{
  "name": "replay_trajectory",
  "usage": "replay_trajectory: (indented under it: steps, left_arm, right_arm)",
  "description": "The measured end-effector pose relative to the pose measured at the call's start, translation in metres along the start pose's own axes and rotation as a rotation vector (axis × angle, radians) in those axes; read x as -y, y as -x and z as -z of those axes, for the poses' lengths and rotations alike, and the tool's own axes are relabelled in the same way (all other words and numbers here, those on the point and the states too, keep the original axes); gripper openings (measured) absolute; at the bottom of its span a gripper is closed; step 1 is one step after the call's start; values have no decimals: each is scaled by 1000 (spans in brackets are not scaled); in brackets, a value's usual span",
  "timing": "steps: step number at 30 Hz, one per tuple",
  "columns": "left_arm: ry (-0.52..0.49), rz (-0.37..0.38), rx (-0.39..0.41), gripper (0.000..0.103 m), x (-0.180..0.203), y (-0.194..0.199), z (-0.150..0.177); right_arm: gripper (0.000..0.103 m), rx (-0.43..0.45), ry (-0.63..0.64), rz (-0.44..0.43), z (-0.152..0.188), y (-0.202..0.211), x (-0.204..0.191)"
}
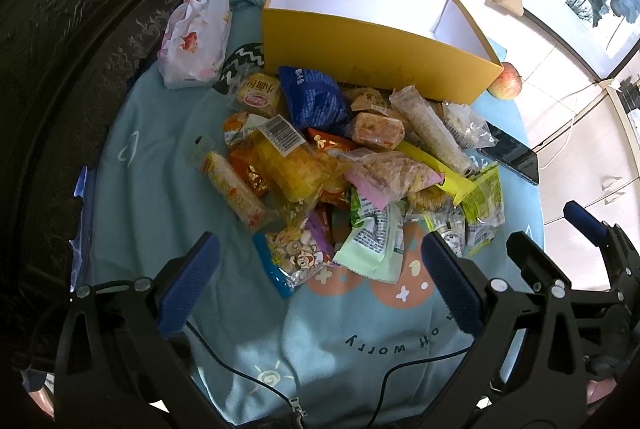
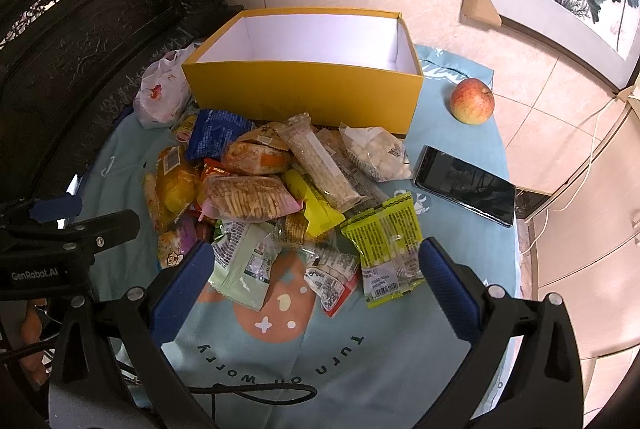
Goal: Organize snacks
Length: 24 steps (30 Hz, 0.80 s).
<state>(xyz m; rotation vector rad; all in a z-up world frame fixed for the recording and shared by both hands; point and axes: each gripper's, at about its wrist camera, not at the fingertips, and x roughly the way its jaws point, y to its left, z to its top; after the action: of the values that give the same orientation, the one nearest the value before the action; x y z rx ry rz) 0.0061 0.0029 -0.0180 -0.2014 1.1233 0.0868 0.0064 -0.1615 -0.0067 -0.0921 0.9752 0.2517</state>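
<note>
Snack pile [image 2: 280, 197] is heaped mid-bench on a light-blue printed cloth [image 2: 360, 349], directly in front of the yellow box [image 2: 304, 97]. Box is open-topped, white inside, nothing seen in it; rear packets of the pile touch its front wall. In the pile: blue packet [image 2: 218, 137] at back left, clear-wrapped cracker pack [image 2: 250, 197] in the middle, long wafer bar [image 2: 320, 161] lying diagonally, bag of white candies [image 2: 378, 153] at right, lime-green sachet [image 2: 384, 241] and pale-green packet [image 2: 244, 269] at the near edge. A floral plastic bag [image 2: 160, 97] is seen left of the box, a red-yellow apple [image 2: 472, 101] to its right, well apart from the pile. A dark phone [image 2: 466, 185] lies flat, just right of the pile.

Right claw [image 2: 316, 285] is spread wide, nothing gripped, hovering over the near packets. Left claw [image 1: 320, 281] is likewise spread and empty, over the pile's near-left edge. Carved dark wood furniture [image 2: 80, 29] stands behind at left.
</note>
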Motion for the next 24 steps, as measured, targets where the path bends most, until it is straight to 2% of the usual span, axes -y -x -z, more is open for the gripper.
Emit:
replay_trajectory:
  steps: [6,24]
  left_arm:
    - [8,-30,-2,101,-1,1,-1]
    - [3,-33,0,101,-2,4,-1]
  right_arm:
    - [102,13,0,-2,-1,3,0]
    - [102,30,-6,-7,-3,11,1]
